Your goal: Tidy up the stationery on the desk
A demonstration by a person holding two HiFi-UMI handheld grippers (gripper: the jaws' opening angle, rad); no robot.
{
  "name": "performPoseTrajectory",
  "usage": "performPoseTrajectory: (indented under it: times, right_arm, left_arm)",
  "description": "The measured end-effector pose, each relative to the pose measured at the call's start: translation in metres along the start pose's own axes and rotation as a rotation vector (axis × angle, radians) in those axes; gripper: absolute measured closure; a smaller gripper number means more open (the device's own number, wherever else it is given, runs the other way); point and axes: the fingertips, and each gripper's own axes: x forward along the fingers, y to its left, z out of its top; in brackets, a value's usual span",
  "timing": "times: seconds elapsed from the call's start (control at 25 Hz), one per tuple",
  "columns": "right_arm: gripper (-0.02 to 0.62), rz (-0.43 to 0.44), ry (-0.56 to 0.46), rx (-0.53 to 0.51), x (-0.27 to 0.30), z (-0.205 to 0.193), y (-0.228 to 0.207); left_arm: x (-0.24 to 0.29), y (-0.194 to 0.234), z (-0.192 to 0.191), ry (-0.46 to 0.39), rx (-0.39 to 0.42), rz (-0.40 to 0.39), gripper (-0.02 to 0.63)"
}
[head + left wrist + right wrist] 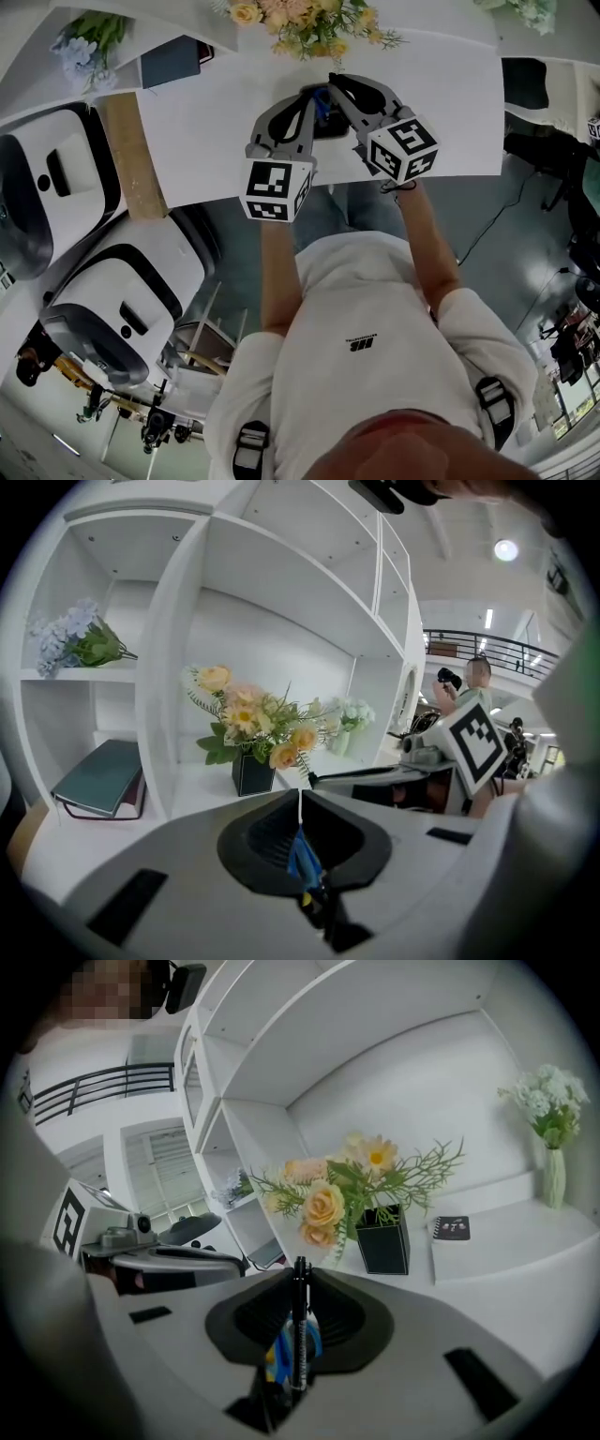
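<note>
My right gripper (300, 1265) is shut on a black pen (299, 1326), which stands upright between its jaws. My left gripper (300, 794) has its jaws together, with only a thin slit between them and nothing that I can make out held there. In the head view both grippers are held close together over the white desk (206, 122), the left gripper (311, 96) beside the right gripper (335, 82), both pointing toward the shelf. The right gripper's marker cube (475, 744) shows at the right of the left gripper view.
A flower arrangement in a black vase (382, 1239) stands just ahead on the white shelf unit (178, 667). A green book (101, 775) lies in a left compartment, with blue flowers (75, 639) above it. A small notebook (452, 1228) and a white vase (553, 1180) are to the right.
</note>
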Motion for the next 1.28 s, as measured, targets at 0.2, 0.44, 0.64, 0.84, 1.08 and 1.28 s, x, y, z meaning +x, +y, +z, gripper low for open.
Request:
performPoseTrajectory:
  times: [0.2,0.44,0.64,0.84,1.08,1.28]
  right_arm:
    - [0.551,0.02,0.007,0.0,0.013,-0.014,0.009]
    - [0.551,0.014,0.042,-0.016,0.018,-0.033,0.012]
    - [0.538,-0.009,0.051,-0.026,0.015,-0.035,0.011]
    - [0.538,-0.028,0.033,-0.051,0.004,-0.024,0.015]
    - [0.544,-0.047,0.016,-0.095,-0.013,-0.011,0.026]
    - [0.575,-0.073,0.015,-0.135,-0.031,-0.006,0.036]
  left_arm:
    - [-0.009,0.011,-0.004,-0.002,-0.011,0.018,0.606]
    - [-0.012,0.015,-0.011,0.004,-0.02,0.021,0.606]
    - [-0.015,0.015,-0.013,0.007,-0.017,0.015,0.606]
    - [-0.018,0.012,-0.01,-0.004,-0.005,0.003,0.606]
    - [-0.026,0.005,-0.003,-0.023,0.013,-0.013,0.606]
    - [-0.035,-0.003,0.002,-0.04,0.034,-0.03,0.606]
